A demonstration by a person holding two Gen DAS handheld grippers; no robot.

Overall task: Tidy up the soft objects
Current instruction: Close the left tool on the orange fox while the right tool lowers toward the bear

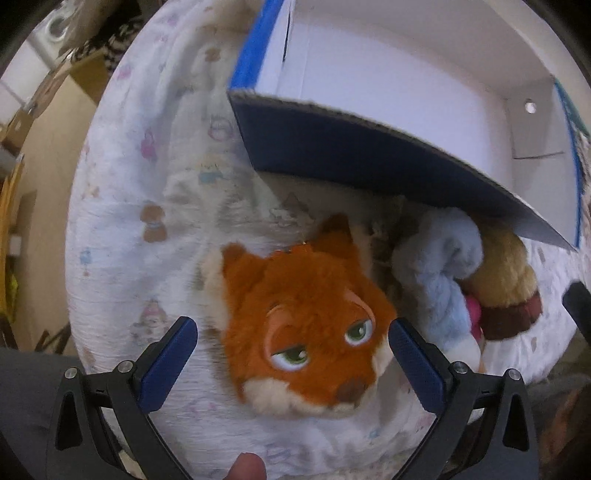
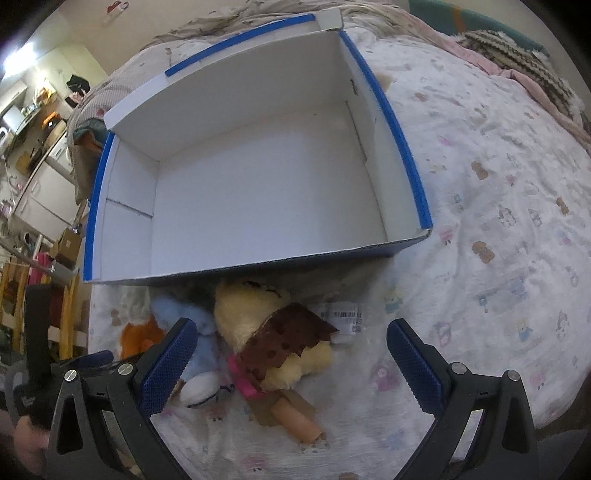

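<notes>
Nearest to the left wrist camera, the left gripper [image 1: 291,349] is spread wide, its blue pads on both sides of the orange fox plush [image 1: 306,332] but not touching it; a fingertip [image 1: 247,467] of the person shows at the bottom edge. The right gripper [image 2: 291,349] is also wide open and holds nothing; between its fingers lies the cream plush with a brown spotted part [image 2: 273,332]. All the soft toys lie on a bed, on a white sheet printed with small cartoon animals [image 2: 480,221], just in front of the near wall of the cardboard box [image 2: 258,177]. Beside the fox, on the side toward the box corner, the light blue plush [image 1: 443,273] rests against the cream one, and something pink [image 1: 472,312] shows between them. A white tag with a barcode [image 2: 343,317] lies on the sheet close to the cream plush. The box is white inside with blue outer walls and blue rims, and it has nothing in it. Beyond the box, a pinkish blanket [image 2: 424,26] and a striped knitted cloth [image 2: 517,55] are bunched on the bed. To the left of the box, farther in the room, stand pale cabinets [image 2: 44,184] and a wooden frame [image 2: 66,314] with many small objects, too small to tell.
</notes>
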